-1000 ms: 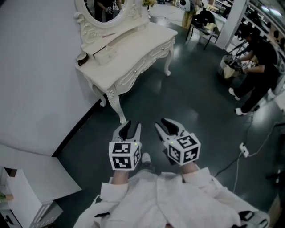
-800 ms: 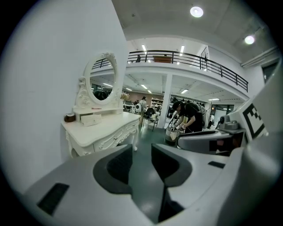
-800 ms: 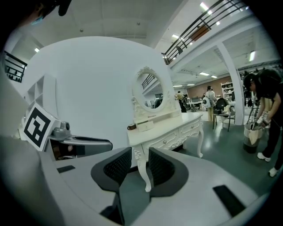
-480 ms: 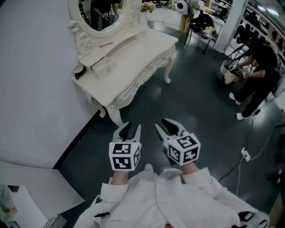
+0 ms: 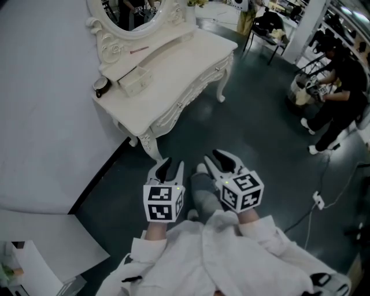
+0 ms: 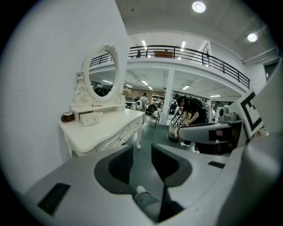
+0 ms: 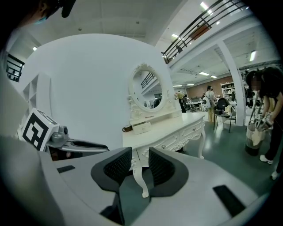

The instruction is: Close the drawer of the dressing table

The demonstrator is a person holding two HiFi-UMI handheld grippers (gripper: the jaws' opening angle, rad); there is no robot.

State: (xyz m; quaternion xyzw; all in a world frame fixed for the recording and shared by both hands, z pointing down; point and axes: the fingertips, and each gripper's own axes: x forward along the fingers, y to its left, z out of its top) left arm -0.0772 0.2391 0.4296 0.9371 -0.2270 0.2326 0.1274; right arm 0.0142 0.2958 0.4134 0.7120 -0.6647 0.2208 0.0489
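Observation:
The white carved dressing table (image 5: 173,75) with its oval mirror (image 5: 139,11) stands against the white wall, ahead and to the left of me. A small drawer (image 5: 134,81) under the mirror shelf sticks out over the tabletop; it also shows in the left gripper view as the small drawer (image 6: 90,118) and in the right gripper view (image 7: 141,127). My left gripper (image 5: 167,167) and right gripper (image 5: 222,159) hang side by side over the dark floor, short of the table's near leg (image 5: 151,147). Both are open, with nothing between their jaws.
A dark round object (image 5: 101,85) sits at the table's left end. A person in dark clothes (image 5: 341,75) bends over a bag at the right. A cable and socket strip (image 5: 317,199) lie on the floor. A chair (image 5: 266,29) stands behind the table, a white box (image 5: 40,248) at lower left.
The table has drawn nearer and shifted right in the head view. Both grippers keep their pose and opening. A trouser leg now shows between them.

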